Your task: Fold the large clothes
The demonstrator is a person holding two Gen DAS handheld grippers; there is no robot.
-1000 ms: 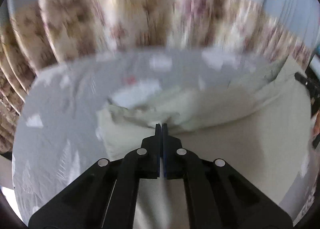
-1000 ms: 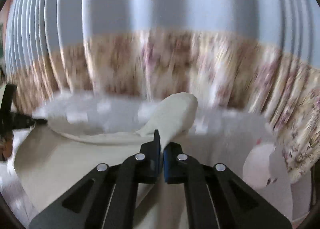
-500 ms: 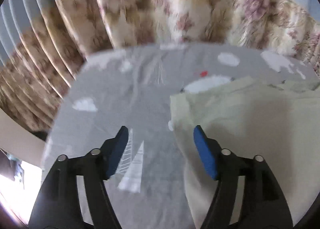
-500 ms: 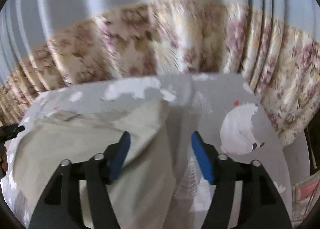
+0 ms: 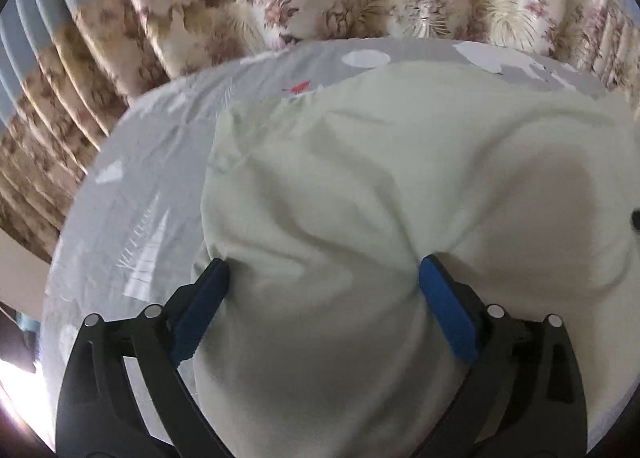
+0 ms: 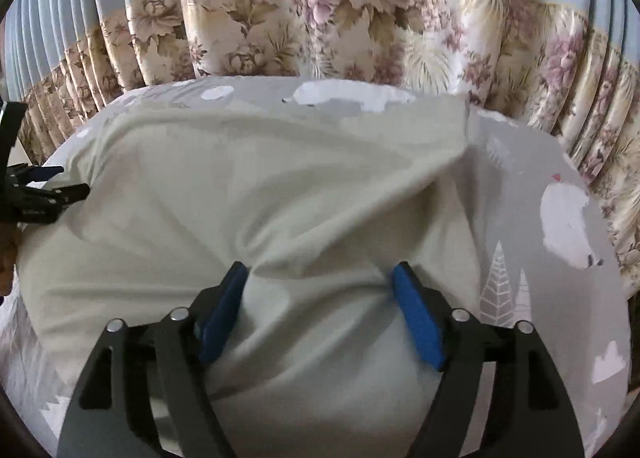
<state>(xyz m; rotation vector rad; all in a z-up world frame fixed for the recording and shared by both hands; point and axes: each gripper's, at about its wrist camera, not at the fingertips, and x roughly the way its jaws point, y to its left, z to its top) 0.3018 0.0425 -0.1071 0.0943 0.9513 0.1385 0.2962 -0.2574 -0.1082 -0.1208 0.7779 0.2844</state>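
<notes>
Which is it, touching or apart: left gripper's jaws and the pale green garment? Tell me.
Touching. In the left wrist view, the left gripper stands open, and the pale green garment bulges between its jaws, pressing against both.

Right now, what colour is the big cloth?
Pale green cloth, plain with no pattern; clearest in the left wrist view.

Each gripper, the left gripper (image 5: 323, 273) and the right gripper (image 6: 321, 276), is a matte black frame of flat linkage bars with slotted cut-outs, round silver pivot screws (four per side visible) and two long bright-blue pads (image 5: 447, 312) lining the fingers.
</notes>
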